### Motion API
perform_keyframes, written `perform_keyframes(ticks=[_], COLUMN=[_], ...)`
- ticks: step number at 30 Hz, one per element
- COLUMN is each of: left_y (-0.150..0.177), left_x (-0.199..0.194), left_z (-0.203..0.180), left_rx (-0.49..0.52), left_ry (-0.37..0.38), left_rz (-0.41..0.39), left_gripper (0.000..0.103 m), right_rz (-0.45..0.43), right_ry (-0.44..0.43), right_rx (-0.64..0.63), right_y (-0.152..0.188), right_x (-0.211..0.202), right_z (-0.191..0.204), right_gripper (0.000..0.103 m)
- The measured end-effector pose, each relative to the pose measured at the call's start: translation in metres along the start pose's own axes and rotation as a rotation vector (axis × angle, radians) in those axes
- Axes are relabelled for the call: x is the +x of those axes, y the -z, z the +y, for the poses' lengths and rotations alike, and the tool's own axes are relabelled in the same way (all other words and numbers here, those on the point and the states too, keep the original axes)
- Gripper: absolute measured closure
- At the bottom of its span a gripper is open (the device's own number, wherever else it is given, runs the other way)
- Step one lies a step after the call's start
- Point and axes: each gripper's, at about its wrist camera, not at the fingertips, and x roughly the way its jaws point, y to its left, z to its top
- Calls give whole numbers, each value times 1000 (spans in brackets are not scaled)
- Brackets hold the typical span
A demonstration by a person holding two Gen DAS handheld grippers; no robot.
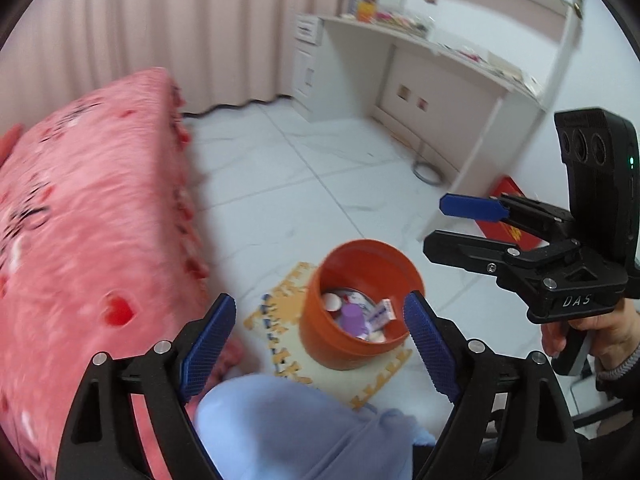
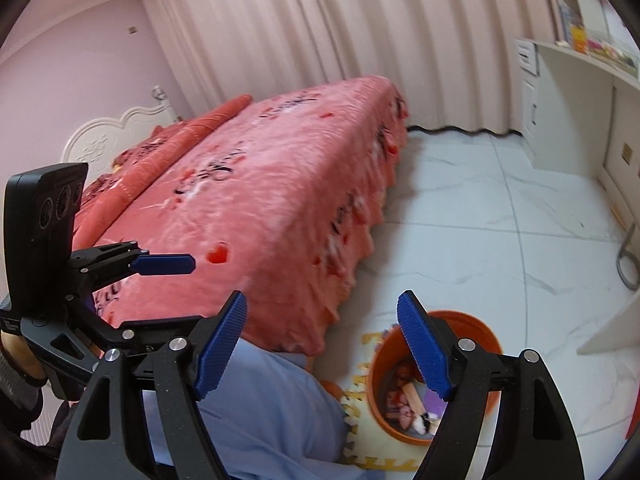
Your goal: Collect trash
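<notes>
Both claws are hanging over the floor beside the bed, each gaping wide w/ nothing between the blue pads. Left claw [image 1: 318, 330] is sitting above the orange bin [image 1: 360, 306], its right pad overlapping the bin's near-right rim in the left wrist view; can't tell if they're touching. Right claw [image 2: 320, 332] is sitting higher, its right pad crossing the bin [image 2: 434, 376] rim in its own view. The right claw [image 1: 452, 224] is also showing from the side in the left wrist view, off to the right of the bin & clear of it, jaws spread.

The bin is standing upright on a foam puzzle mat [image 1: 280, 320], mouth open, trash [image 1: 360, 316] lying in the bottom: a purple piece, a small white carton, pale scraps. Mat's toothed edges are sticking out past the bin on the left & near sides.

The pink bed [image 2: 260, 184] edge is running close along the bin's left side, blanket fringe hanging almost to the tile. The person's blue-clad leg [image 1: 288, 428] is filling the space just below both claws. Beyond the bin the white tile floor [image 2: 500, 220] is lying open up to the curtain hem and the white surface [image 1: 440, 92] on the right, w/ a grey hose loop [image 1: 428, 172] by its foot
</notes>
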Motion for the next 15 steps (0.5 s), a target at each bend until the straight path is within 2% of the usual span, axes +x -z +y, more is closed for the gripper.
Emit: perform_keyframes(ticks=[2, 3, 4, 5, 11, 15], left_y=[7, 13, 17, 23, 52, 83], left_x=[-16, -30, -37, -49, -100, -139], left_z=[7, 12, 14, 17, 42, 54], left_rx=[-28, -46, -59, -77, -198, -277], left_ry=[-40, -78, -106, -144, -250, -374], left_rz=[-24, -49, -64, -80, -152, -193], left_gripper=[13, 9, 8, 8, 8, 8], right_rz=[-7, -13, -23, -44, -71, -77], right_ry=[-16, -24, -24, -26, -109, -147], right_rx=[-26, -45, -57, -72, -145, -202], right_y=[-2, -4, -5, -5, -8, -5], right_x=[-1, -1, -2, -4, -3, 1], right_z=[19, 33, 42, 55, 120, 169], right_gripper=[24, 20, 10, 5, 5, 5])
